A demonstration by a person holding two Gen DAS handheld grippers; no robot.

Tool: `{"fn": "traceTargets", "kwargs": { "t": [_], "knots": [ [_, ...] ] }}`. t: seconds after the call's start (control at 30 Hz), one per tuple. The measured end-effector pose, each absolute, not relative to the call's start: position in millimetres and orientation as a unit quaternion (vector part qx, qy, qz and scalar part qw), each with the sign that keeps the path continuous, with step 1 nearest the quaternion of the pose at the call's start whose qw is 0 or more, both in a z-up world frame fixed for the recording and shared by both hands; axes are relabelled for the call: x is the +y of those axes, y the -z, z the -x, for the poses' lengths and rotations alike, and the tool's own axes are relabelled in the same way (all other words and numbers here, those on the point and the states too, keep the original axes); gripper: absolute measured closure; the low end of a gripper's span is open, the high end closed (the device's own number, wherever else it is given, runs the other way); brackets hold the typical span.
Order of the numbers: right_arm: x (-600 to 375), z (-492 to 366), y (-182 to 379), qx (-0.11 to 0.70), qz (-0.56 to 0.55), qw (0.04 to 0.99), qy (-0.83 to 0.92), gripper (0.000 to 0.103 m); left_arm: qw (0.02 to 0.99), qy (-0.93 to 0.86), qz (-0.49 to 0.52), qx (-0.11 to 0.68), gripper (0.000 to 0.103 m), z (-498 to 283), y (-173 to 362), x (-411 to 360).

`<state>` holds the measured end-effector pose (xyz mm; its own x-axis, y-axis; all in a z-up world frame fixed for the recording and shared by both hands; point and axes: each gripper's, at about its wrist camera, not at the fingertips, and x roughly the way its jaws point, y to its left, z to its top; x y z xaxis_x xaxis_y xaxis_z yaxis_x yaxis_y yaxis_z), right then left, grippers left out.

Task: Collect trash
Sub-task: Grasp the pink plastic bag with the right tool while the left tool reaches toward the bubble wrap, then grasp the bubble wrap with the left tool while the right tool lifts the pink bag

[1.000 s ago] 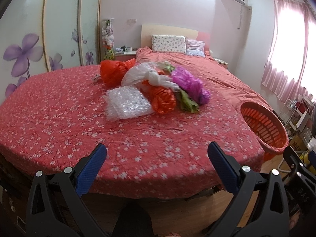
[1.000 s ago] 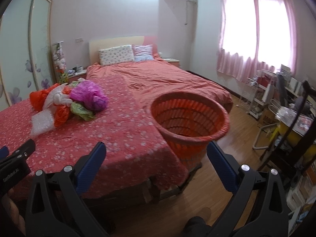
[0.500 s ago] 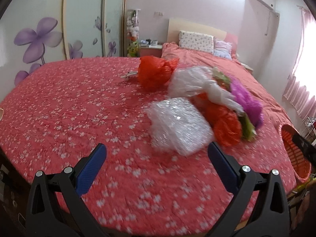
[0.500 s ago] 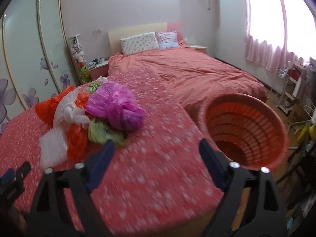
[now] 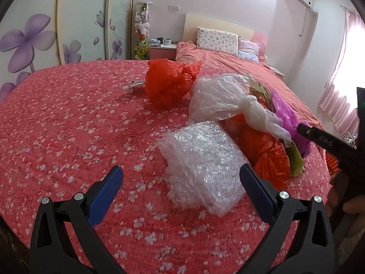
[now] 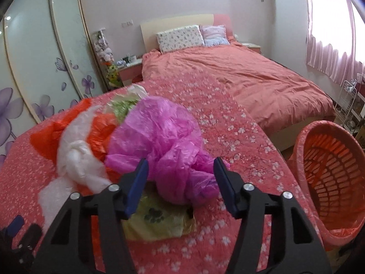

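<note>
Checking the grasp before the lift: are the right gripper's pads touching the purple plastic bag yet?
Cannot tell. In the right wrist view the right gripper is closing with the purple plastic bag between its jaws, but motion blur hides whether the pads press it.

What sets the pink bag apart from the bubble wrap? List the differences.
The pink bag is opaque magenta film; the bubble wrap is clear and bubbled. The pink bag is a crumpled ball resting partly on a yellow-green bag; the bubble wrap is a flatter folded pad lying on the bedspread. The right gripper is closing around the pink bag; the open left gripper faces the bubble wrap. Both are plastic trash.
</note>
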<state>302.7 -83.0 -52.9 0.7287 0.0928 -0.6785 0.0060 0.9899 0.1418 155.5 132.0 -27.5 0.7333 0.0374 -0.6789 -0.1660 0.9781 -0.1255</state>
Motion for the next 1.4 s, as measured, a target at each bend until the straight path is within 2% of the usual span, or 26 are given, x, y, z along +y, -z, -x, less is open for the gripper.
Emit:
{"fn": "traceTargets", "kwargs": {
  "t": [0.03, 0.1, 0.2, 0.3, 0.6, 0.7, 0.77, 0.87, 0.97, 1.4],
  "knots": [
    [-83, -304, 56, 0.371, -0.068, 0.926, -0.023, 0.051, 0.927, -0.053, 0.089, 0.362, 0.003, -157, 28, 132],
    [-85, -310, 64, 0.382, -0.065, 0.922, -0.021, 0.067, 0.926, -0.050, 0.088, 0.363, 0.003, -161, 30, 132],
    [-90, -310, 68, 0.377, -0.062, 0.923, -0.031, 0.077, 0.924, -0.044, 0.086, 0.369, 0.004, -167, 34, 132],
    [-97, -305, 62, 0.362, -0.063, 0.929, -0.029, 0.081, 0.920, -0.037, 0.089, 0.379, 0.007, -173, 39, 132],
    [-122, -291, 53, 0.340, -0.070, 0.938, -0.010, 0.082, 0.903, -0.006, 0.097, 0.419, 0.030, -195, 55, 125],
    [-125, -288, 53, 0.340, -0.071, 0.938, -0.009, 0.082, 0.904, 0.006, 0.099, 0.416, 0.049, -197, 54, 124],
    [-126, -286, 53, 0.339, -0.071, 0.938, -0.009, 0.082, 0.906, 0.014, 0.101, 0.410, 0.069, -197, 51, 124],
    [-126, -278, 51, 0.336, -0.070, 0.939, -0.011, 0.082, 0.912, 0.021, 0.097, 0.398, 0.081, -191, 45, 125],
    [-128, -272, 46, 0.332, -0.070, 0.941, -0.010, 0.082, 0.917, 0.017, 0.090, 0.388, 0.085, -185, 37, 127],
    [-133, -231, 16, 0.301, -0.069, 0.951, -0.017, 0.082, 0.941, 0.006, 0.077, 0.328, 0.085, -145, -9, 131]
  ]
}}
